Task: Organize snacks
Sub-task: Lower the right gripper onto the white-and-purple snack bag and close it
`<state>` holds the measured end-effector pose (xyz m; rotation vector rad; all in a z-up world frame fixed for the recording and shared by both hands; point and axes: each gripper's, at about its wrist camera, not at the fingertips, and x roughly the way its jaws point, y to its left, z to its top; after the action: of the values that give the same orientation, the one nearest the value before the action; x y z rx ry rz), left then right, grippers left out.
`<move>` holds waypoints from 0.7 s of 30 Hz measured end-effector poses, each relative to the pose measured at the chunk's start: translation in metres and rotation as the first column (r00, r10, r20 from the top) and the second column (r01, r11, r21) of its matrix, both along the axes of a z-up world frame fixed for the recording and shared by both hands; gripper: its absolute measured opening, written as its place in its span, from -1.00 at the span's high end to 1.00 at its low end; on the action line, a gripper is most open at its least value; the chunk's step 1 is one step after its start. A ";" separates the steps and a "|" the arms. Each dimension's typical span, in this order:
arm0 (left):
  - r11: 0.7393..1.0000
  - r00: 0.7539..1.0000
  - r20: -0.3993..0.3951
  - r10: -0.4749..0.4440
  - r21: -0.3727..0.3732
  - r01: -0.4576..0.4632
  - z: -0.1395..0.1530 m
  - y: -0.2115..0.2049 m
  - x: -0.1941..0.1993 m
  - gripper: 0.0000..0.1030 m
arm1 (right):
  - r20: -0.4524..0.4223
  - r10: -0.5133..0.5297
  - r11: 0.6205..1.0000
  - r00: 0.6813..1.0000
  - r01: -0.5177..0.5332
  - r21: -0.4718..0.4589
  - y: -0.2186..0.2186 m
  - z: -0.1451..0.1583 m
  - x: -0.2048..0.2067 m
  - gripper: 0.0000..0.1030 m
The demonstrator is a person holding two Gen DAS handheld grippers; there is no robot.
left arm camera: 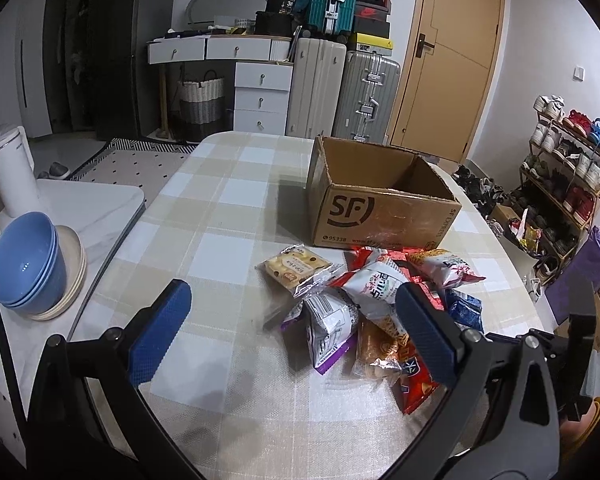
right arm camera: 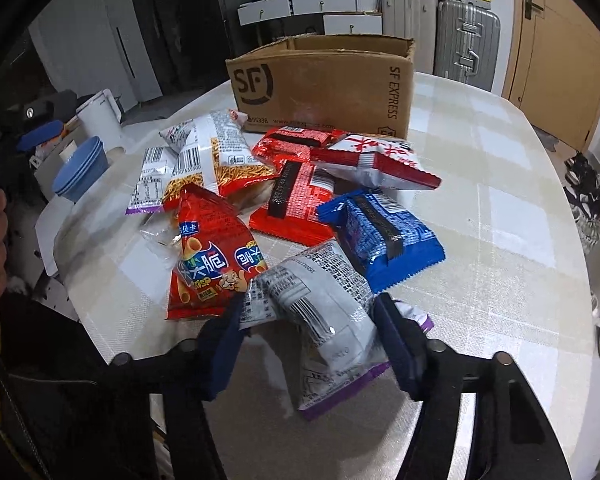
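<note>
**Soft packets, a pinch across the middle**

Our right gripper [right arm camera: 306, 336] has its pads against both sides of the white-and-purple packet [right arm camera: 320, 312], at the near edge of the snack pile [right arm camera: 300, 200] on the table [right arm camera: 500, 184]. We judge the packet light, puffy and slick, its contents crushable, so we favour a gentle grip across the body, not the crimped seam. Our left gripper [left arm camera: 296, 332] hangs wide apart with nothing held. The checked cloth looks smooth. The open cardboard box [right arm camera: 324, 84] stands just behind the pile. Blue bowls [left arm camera: 28, 264] sit on a side surface; suitcases [left arm camera: 340, 84] and a shoe rack [left arm camera: 568, 168] crowd the room.
</note>
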<state>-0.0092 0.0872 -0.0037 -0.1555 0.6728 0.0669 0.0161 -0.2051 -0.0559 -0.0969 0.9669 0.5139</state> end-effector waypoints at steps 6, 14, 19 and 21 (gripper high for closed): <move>1.000 1.000 -0.012 0.007 0.007 -0.007 -0.004 0.001 0.003 -0.98 | -0.006 -0.012 0.999 1.000 0.012 0.035 -0.007 0.000 -0.001 0.09; 1.000 0.999 -0.032 0.020 -0.001 -0.020 -0.010 0.004 0.009 -0.98 | -0.013 -0.031 0.998 0.999 0.032 0.057 -0.013 0.002 -0.001 0.27; 1.000 0.999 -0.042 0.019 -0.003 -0.019 -0.013 0.004 0.012 -0.98 | 0.031 -0.010 1.000 0.999 0.010 -0.002 -0.006 0.001 -0.007 0.20; 1.000 0.999 -0.045 0.016 0.001 -0.016 -0.014 0.003 0.014 -0.98 | 0.022 -0.007 1.000 1.000 0.007 -0.027 -0.003 -0.003 -0.005 0.05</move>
<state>0.0043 0.0899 -0.0181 -0.1596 0.7164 0.0862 0.0107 -0.2082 -0.0594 -0.1232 0.9528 0.4923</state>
